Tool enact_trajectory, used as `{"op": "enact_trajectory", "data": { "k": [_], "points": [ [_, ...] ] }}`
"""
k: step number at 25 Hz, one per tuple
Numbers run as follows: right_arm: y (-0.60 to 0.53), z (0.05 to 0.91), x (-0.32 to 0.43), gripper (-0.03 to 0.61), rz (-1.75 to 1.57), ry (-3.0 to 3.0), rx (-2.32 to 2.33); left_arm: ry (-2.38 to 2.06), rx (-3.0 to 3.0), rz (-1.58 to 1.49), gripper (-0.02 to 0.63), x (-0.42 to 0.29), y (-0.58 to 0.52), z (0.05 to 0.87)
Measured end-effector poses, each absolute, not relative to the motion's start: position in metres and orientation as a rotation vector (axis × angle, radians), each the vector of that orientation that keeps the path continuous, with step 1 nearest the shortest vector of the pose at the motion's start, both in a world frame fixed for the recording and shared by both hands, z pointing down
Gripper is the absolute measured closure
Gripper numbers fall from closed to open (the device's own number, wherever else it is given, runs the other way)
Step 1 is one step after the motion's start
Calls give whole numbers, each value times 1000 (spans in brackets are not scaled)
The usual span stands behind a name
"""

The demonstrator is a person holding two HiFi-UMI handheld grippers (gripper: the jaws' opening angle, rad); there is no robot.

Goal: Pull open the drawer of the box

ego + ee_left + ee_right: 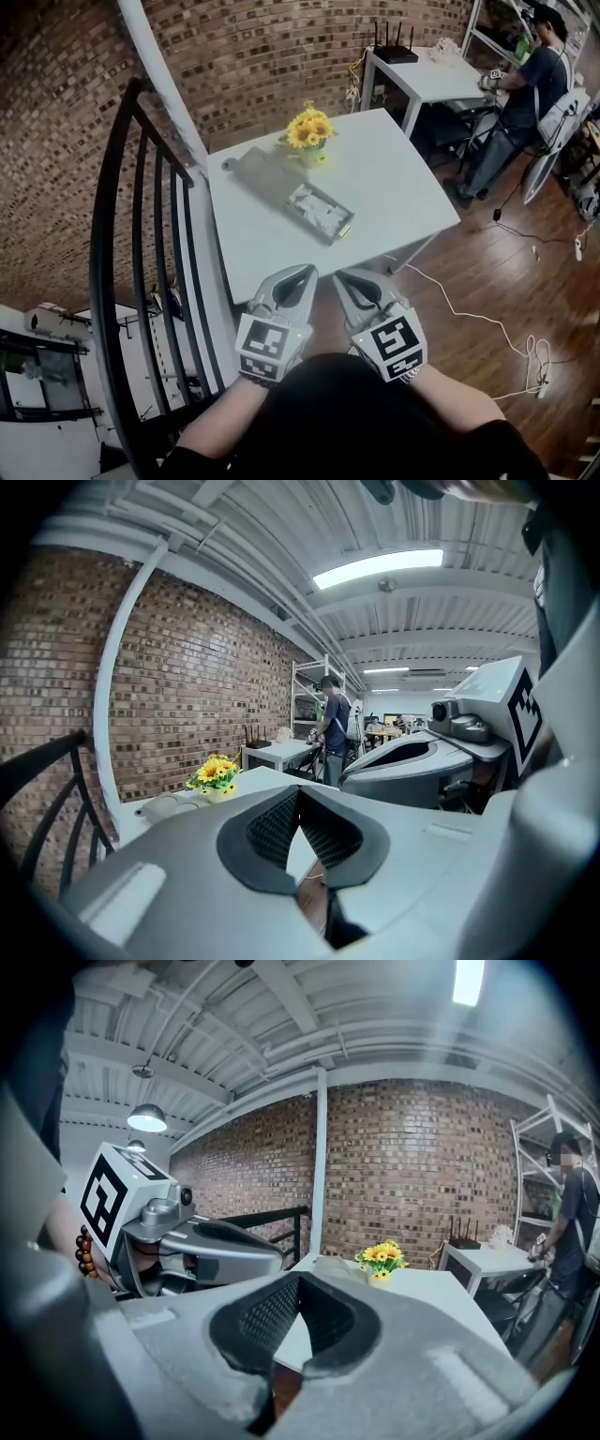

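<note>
A grey box (265,170) lies on the white table (394,187) beside a pot of yellow flowers (309,131). Its drawer (320,213) stands pulled out toward me, with white things inside. Both grippers hang side by side in front of my body, off the table's near edge and apart from the box. The left gripper (305,273) is shut with nothing in it, and so is the right gripper (341,277). In the left gripper view the left gripper (298,791) has its tips meeting, with the box (173,806) and flowers (214,772) far beyond. In the right gripper view the right gripper (300,1279) is also closed, tips touching.
A black stair railing (141,234) runs along the table's left side. A second white table (427,77) with a router (395,52) stands behind. A person (525,94) stands at the back right. White cables (487,328) trail over the wooden floor on the right.
</note>
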State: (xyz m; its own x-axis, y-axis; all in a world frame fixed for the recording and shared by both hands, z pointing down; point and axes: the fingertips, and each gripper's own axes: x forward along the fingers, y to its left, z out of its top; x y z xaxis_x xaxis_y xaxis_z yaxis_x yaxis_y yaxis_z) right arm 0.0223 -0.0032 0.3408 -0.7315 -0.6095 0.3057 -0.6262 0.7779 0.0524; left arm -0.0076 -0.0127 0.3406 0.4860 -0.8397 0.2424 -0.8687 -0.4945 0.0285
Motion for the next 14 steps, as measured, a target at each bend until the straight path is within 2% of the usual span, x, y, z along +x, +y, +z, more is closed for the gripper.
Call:
{"op": "enact_trajectory", "data": {
  "k": [14],
  "points": [
    [1,340,27,588,87,-2675,950,-1496,2576,322,601,-3,-7,344]
  ]
}}
